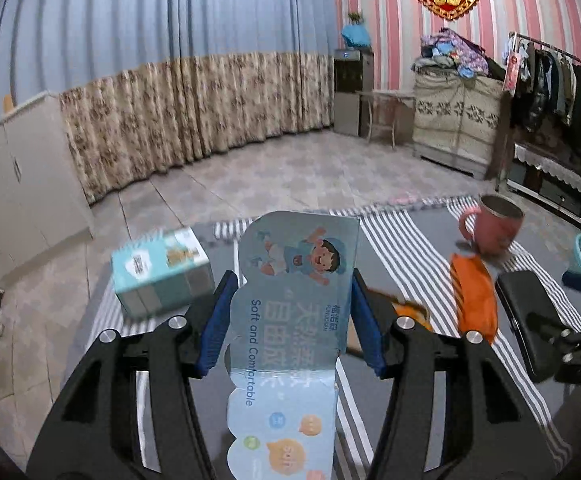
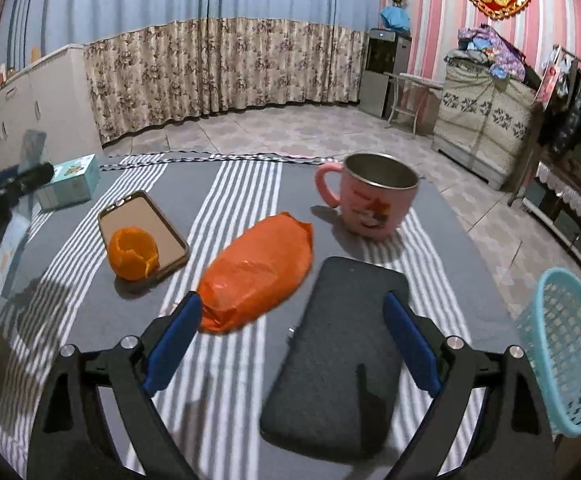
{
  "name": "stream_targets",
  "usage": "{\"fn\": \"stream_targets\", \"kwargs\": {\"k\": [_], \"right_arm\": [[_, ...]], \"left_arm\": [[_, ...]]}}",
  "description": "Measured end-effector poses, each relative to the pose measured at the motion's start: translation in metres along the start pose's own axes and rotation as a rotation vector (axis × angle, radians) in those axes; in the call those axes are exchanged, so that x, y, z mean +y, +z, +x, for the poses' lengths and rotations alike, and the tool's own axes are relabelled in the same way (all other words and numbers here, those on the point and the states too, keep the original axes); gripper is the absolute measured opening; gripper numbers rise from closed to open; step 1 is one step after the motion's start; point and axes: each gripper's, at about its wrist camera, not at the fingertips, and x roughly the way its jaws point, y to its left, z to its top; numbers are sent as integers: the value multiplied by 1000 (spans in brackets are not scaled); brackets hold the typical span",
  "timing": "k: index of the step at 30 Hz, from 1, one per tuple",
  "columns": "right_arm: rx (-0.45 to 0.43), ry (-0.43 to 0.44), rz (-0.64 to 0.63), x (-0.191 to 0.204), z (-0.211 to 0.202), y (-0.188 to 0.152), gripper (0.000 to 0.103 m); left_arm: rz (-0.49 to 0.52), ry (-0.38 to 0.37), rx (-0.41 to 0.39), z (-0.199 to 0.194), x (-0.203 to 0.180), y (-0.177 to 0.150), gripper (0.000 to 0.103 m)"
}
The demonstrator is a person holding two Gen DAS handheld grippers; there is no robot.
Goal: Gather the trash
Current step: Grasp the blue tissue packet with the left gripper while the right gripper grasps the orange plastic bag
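**Left fingers pinch a card, right fingers spread above the tabletop**

My left fingers (image 1: 292, 324) are closed against both edges of a pale blue printed card (image 1: 296, 280), a piece of packaging with a cartoon child and the words "Soft and Comfortable". I hold it lifted above the tabletop, its folded lower part hanging back toward my wrist. Beyond it on the left lies a light blue box (image 1: 162, 272) on the striped cloth.

My right fingers (image 2: 292, 342) stand wide apart and hold nothing. Between them lies a dark grey pad (image 2: 338, 364), flat on the tabletop (image 2: 226, 360). Just beside my left-hand blue pad lies a crumpled orange plastic bag (image 2: 258, 270), its near end almost touching that pad. Farther left, an orange peel (image 2: 132, 254) sits on the near corner of a brown phone case (image 2: 144, 226). Behind the bag stands a pink mug (image 2: 374, 196), upright, handle to the left. At the right edge of the tabletop a light blue plastic basket (image 2: 566, 352) is tilted, its opening turned toward me. At the far left of the right wrist view my other hand's tool shows, blurred, near the box.
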Motion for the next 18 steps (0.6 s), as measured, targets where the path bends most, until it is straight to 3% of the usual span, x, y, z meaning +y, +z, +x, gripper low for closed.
{"fn": "stream_targets", "kwargs": {"k": [3,8,18], "right_arm": [[22,-5,-4,7,15,3,89],[92,12,-4,15,44,3,73],[146,83,18,23,70,3,63]], "left_arm": [[-13,-5,-9,4,5,4,54],[-26,-4,-3,15,7,-1,54],[-41,-1,15,26,12,-8,54]]}}
